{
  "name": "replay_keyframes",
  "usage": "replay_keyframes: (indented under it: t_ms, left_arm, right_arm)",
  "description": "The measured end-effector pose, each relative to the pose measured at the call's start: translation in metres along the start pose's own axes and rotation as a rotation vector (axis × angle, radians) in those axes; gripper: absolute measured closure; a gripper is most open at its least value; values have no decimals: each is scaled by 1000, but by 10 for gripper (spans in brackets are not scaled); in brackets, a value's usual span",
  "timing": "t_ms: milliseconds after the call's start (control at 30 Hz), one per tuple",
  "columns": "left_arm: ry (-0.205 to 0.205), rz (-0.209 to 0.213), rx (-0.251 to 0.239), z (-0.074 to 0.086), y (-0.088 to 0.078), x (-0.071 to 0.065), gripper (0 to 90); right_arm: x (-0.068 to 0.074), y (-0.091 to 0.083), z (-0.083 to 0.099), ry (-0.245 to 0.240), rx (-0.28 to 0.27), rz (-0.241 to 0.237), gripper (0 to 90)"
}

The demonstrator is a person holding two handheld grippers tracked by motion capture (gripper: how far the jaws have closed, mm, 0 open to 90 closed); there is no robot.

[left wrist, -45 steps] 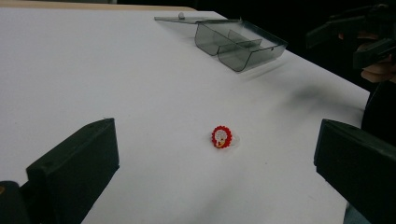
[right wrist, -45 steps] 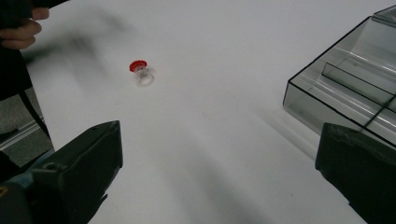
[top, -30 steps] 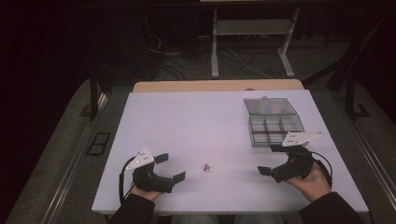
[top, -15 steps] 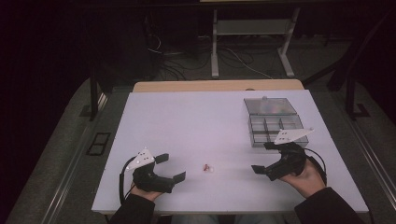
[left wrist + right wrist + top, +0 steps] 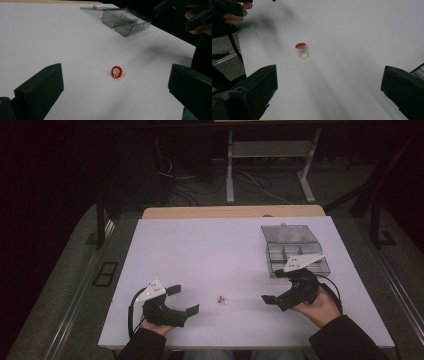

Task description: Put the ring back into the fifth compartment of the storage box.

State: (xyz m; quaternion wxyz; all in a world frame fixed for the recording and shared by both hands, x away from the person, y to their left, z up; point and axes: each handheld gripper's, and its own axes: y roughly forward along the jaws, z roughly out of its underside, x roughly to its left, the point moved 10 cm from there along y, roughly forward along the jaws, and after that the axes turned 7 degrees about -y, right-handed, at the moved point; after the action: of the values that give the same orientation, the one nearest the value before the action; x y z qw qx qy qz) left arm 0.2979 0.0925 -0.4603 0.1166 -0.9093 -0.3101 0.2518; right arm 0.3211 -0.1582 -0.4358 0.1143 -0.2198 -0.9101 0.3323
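- The left gripper (image 5: 181, 302) is held in a hand (image 5: 150, 325) at the near edge of the table (image 5: 200, 250), its jaws spread wide and nothing between them.
- The right gripper (image 5: 272, 287) is held in the other hand (image 5: 320, 307) near the same edge, its jaws likewise spread and empty.
- A ring (image 5: 221, 299) is seen on the bare tabletop between the two grippers, apart from both, a little nearer the left one.
- In the left gripper view the ring (image 5: 117, 72) lies ahead of the open jaws, roughly midway across their gap; its red round top with a pale centre is turned toward the camera and a clear band lies behind it.
- In the right gripper view the ring (image 5: 302, 50) lies ahead of the jaws, toward the left jaw's side, with the red top at its far end.
- A grey clear box (image 5: 297, 256) with compartments is set just beyond the right gripper, its lid (image 5: 289, 233) open and lying flat on the far side.
- In the left gripper view the box (image 5: 126, 22) is seen far ahead and to the right, well past the ring.
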Motion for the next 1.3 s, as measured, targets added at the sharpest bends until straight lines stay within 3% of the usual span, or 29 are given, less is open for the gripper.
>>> replay_keyframes:
  t_ms: [367,1300]
  left_arm:
    - [7,2,3,0,0,0,0]
    - [10,6,12,1,1,0,0]
  right_arm:
    - [3,16,-19,-33,13,-30,2]
    - [21,64,-38,-93,68,-98,2]
